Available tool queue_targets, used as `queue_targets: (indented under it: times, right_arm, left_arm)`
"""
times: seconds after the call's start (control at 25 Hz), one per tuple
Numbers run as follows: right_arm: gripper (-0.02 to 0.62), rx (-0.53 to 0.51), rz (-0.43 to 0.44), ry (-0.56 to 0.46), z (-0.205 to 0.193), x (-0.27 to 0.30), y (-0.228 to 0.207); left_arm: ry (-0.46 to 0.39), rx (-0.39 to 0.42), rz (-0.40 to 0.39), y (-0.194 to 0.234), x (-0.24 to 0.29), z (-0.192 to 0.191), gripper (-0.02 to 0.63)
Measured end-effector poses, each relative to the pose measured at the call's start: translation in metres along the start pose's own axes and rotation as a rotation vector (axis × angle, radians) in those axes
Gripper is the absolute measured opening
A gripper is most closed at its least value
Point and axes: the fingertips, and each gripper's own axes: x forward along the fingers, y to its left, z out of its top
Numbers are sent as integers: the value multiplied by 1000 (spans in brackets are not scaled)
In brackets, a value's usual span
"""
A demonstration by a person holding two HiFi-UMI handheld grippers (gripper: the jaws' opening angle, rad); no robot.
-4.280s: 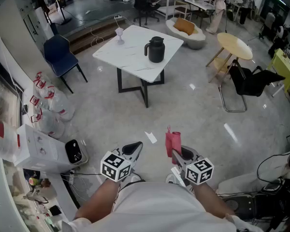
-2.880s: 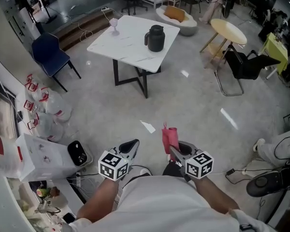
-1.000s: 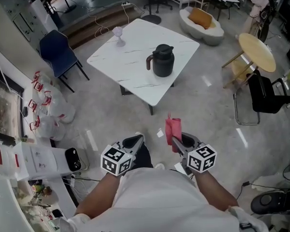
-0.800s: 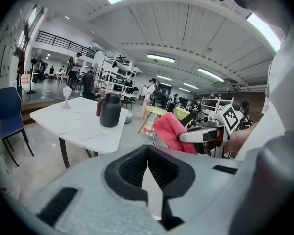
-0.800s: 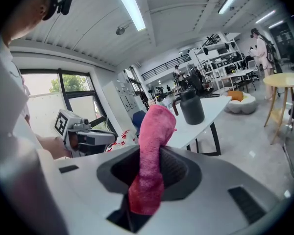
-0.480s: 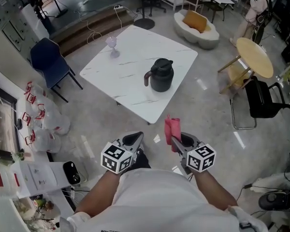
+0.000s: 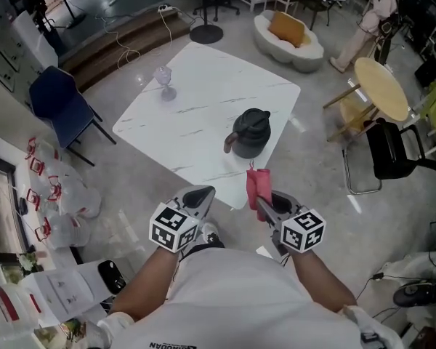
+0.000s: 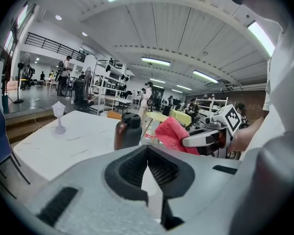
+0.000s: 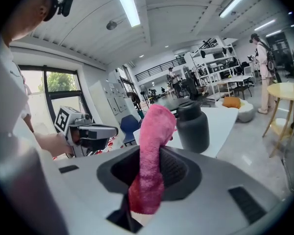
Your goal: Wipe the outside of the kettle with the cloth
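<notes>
Clearly, the right gripper (image 7: 264, 205) pinches the cloth (image 7: 258, 187) upright, ready for the kettle (image 7: 251, 133) — left gripper (image 7: 201, 194) closed, empty.

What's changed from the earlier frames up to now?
The person has walked up to the white table; the black kettle is now close ahead. Nothing taken or released: the right gripper stays clamped on the pink cloth, the left gripper stays shut and empty.
</notes>
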Motion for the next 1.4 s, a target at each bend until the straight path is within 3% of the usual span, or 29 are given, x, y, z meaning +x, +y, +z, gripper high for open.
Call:
queue_targets:
  times: [0.4,0.64,1.04,1.4]
  right_arm:
    - [112,0,-90,2,31,63,-8]
    - [112,3,-110,10,36,70,-11]
    - [110,-70,-39,-26,70,76,-14]
    - [109,-171,41,-71,158,74,-51]
  left_arm:
    - [21,21,-69,81,12,16,0]
    - [24,28,-105,92,23,23,0]
    - [17,15,-70,106,37,28,0]
    - [20,46,3,107,65,43,0]
